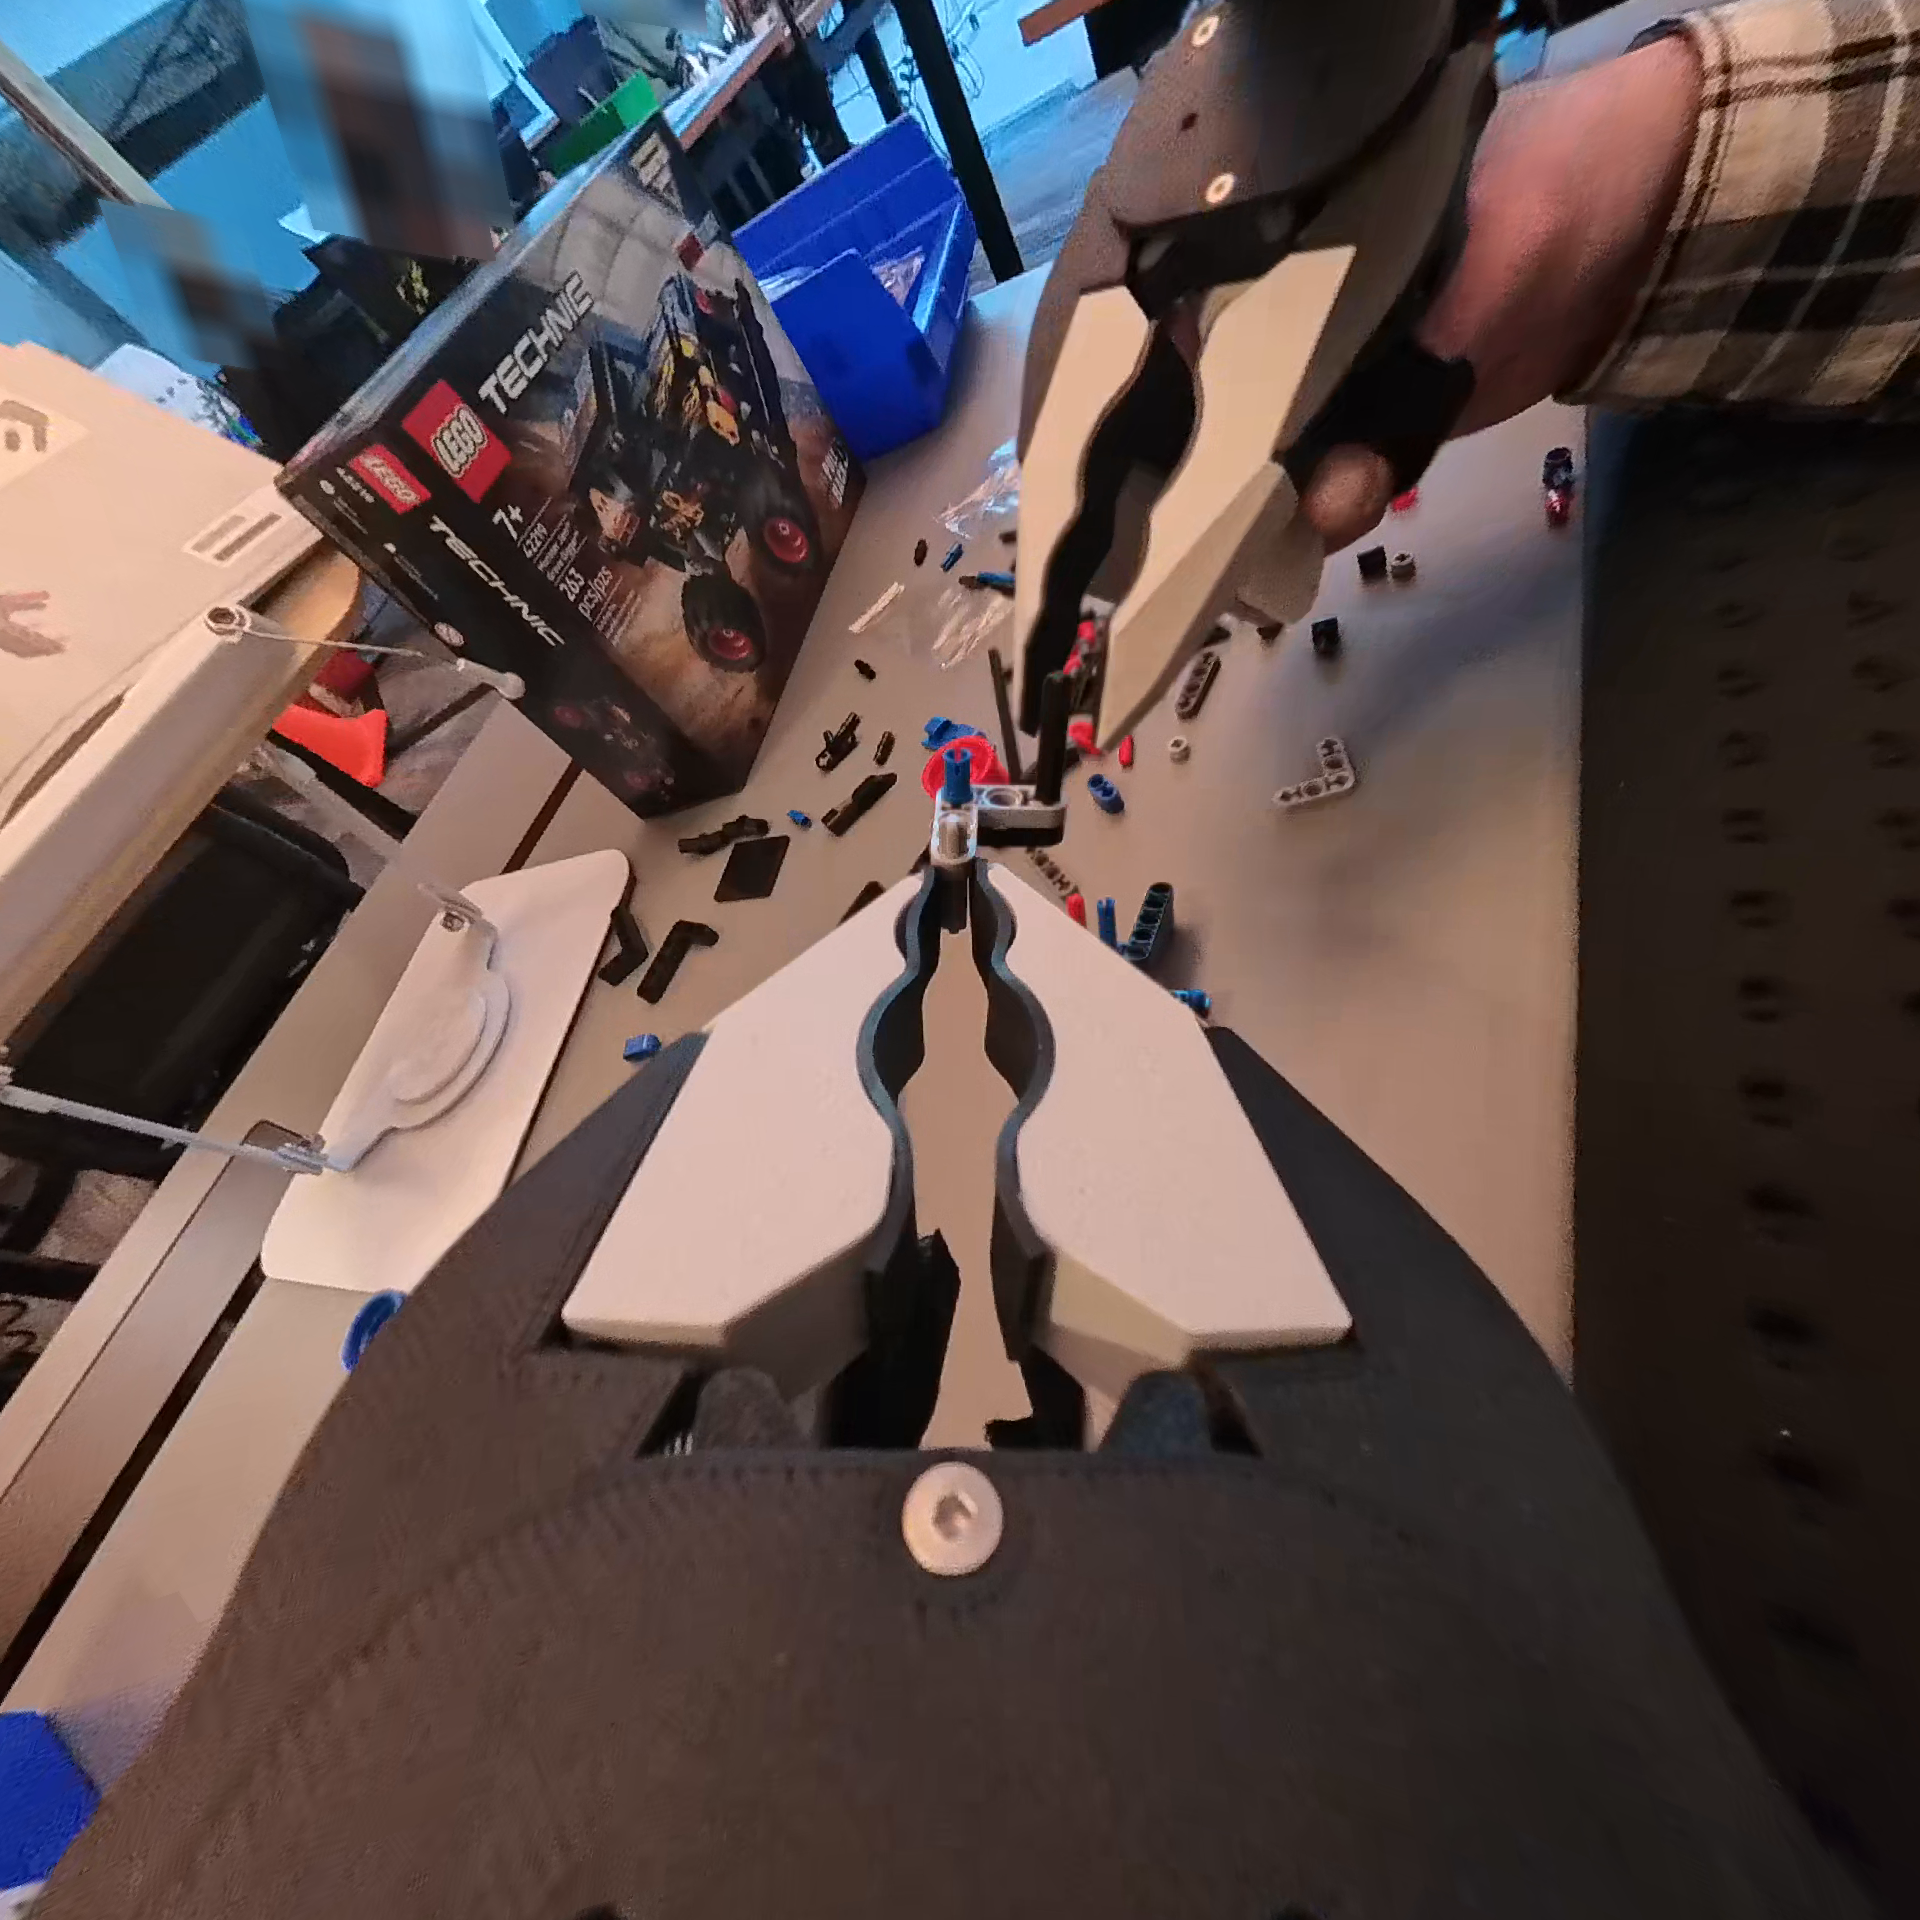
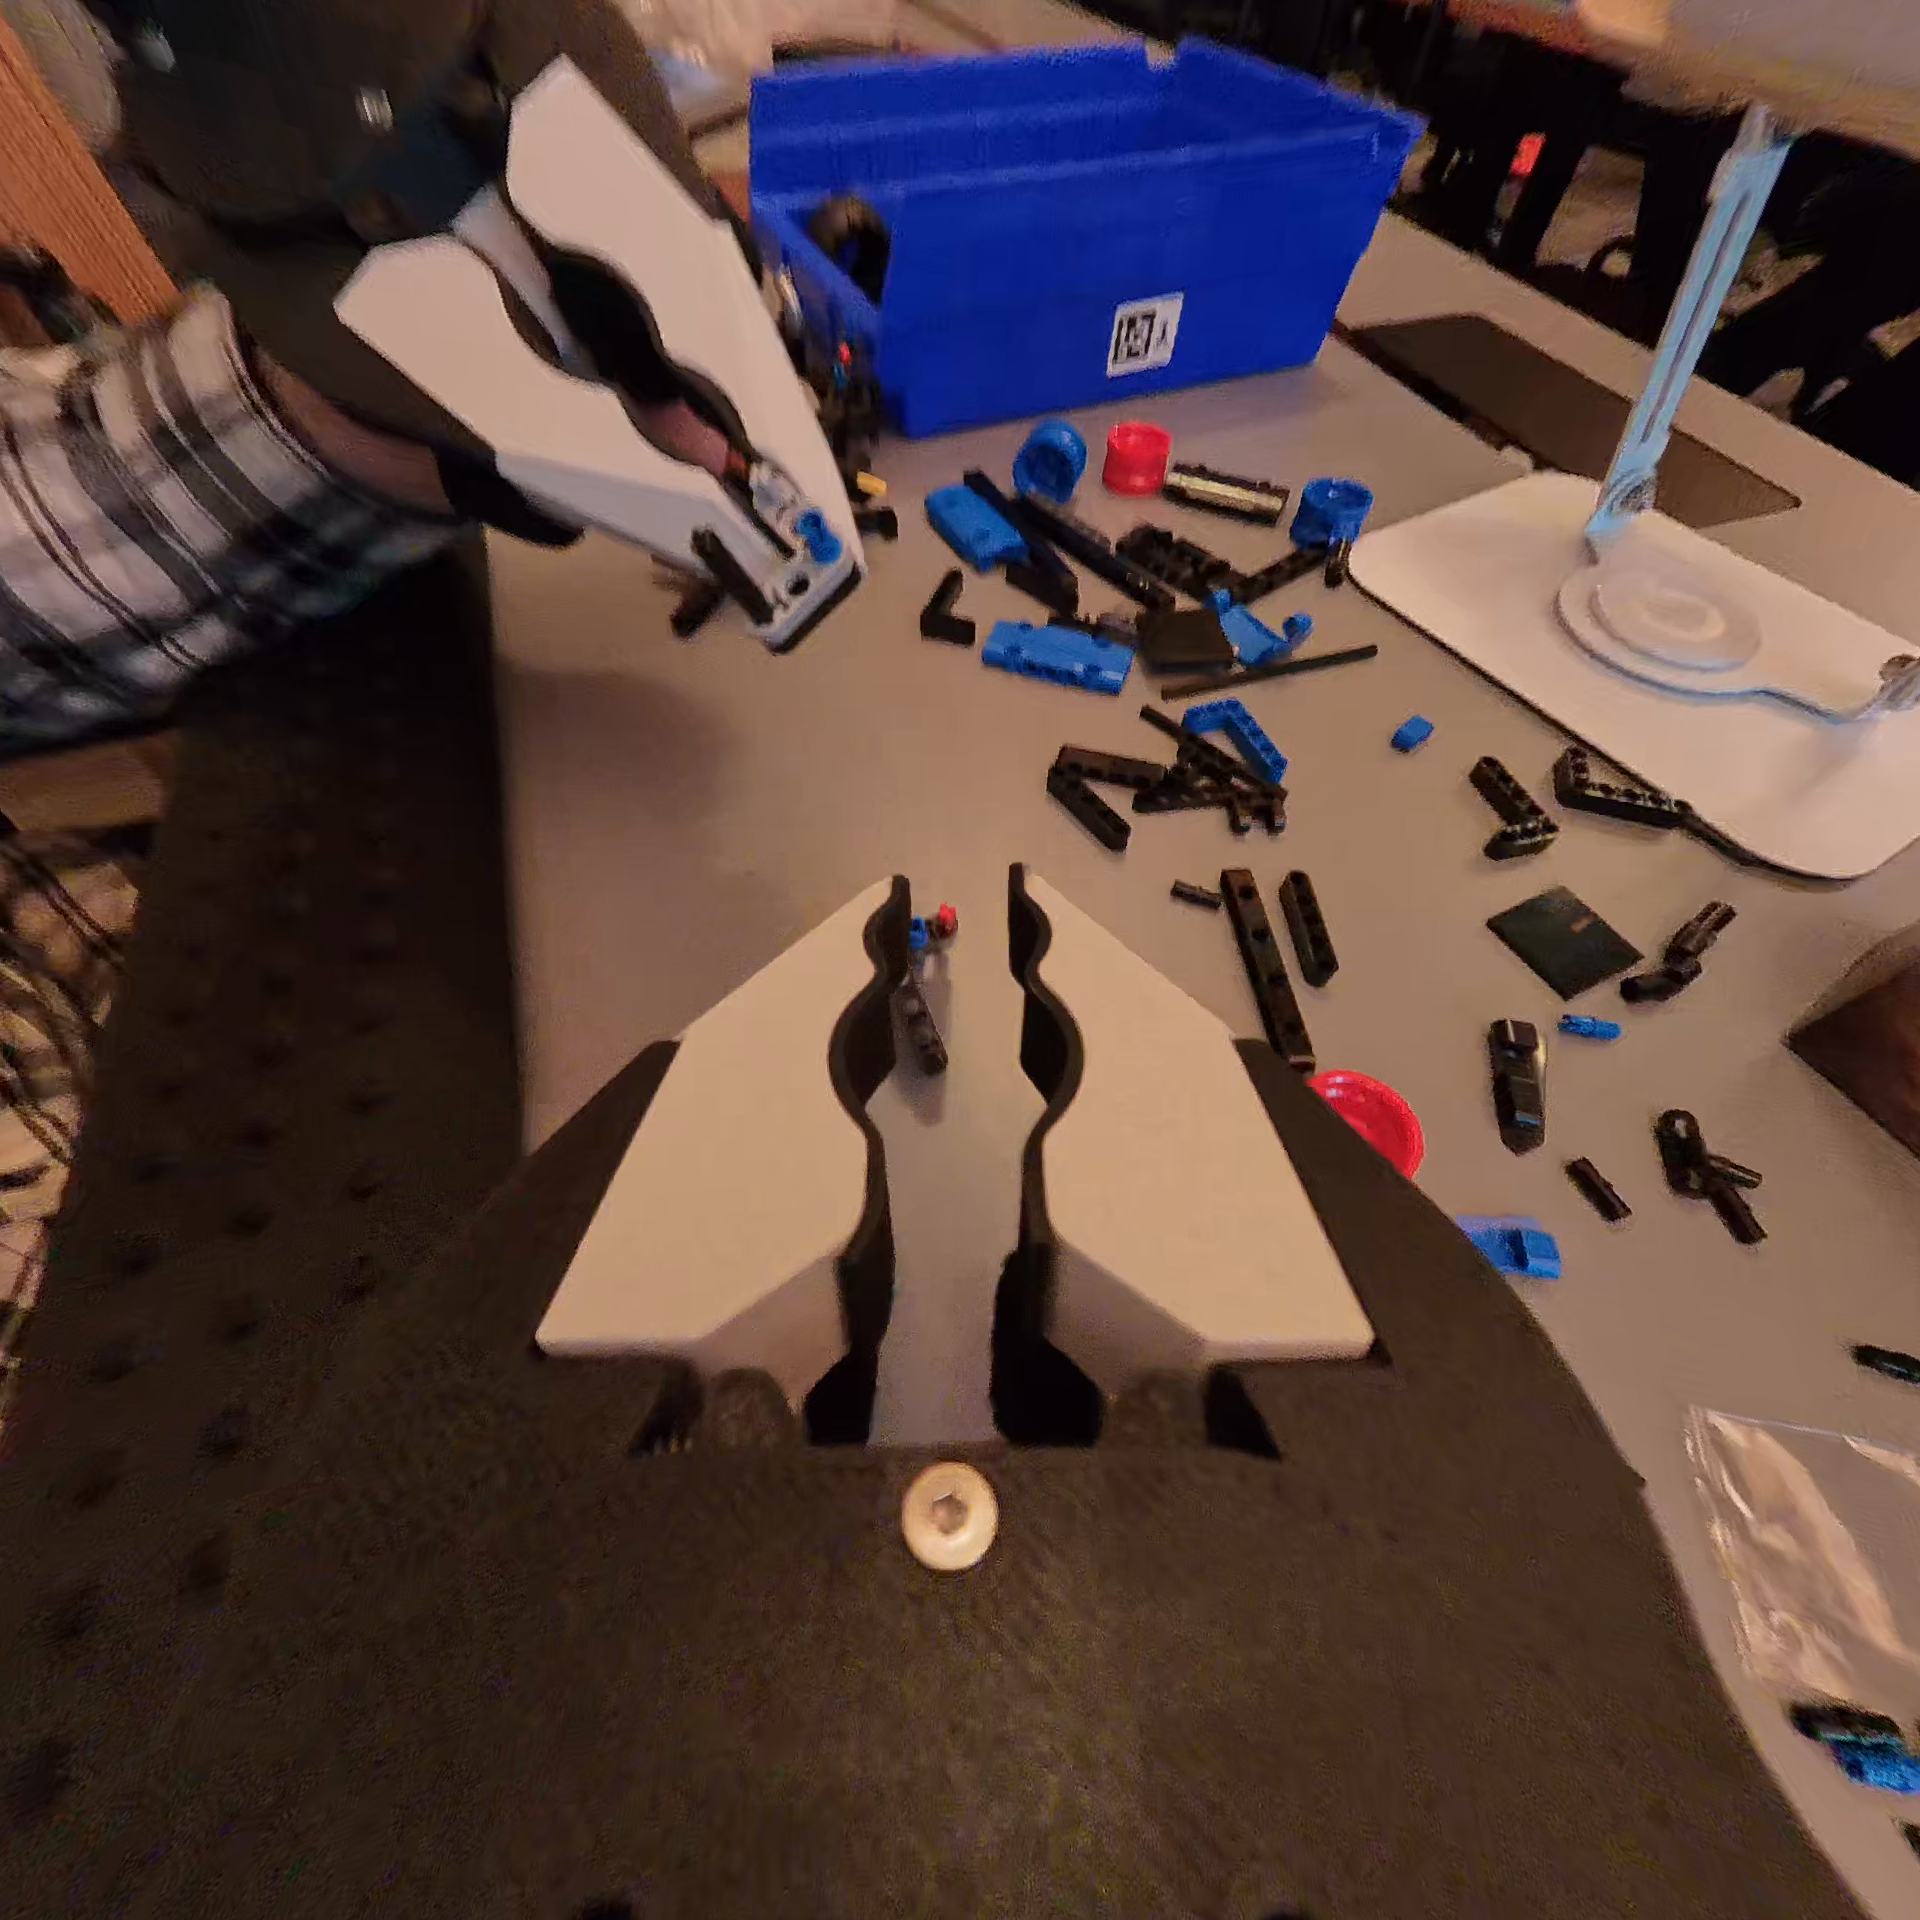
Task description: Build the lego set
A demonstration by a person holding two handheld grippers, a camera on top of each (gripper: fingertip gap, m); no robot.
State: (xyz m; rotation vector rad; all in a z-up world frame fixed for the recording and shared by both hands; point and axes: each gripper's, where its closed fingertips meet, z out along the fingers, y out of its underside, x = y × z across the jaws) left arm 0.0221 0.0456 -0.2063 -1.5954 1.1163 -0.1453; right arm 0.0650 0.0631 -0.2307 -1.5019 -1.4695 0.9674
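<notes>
On the grey table (image 2: 727, 748), loose lego pieces (image 2: 1174, 623) surround a blue bin (image 2: 1039, 239).

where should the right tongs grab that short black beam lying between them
Grip the short black beam across its narrow width, coming straight down from above. It lies flat on the table, lengthwise between the open right tongs, so its long sides face the fingers.
</notes>
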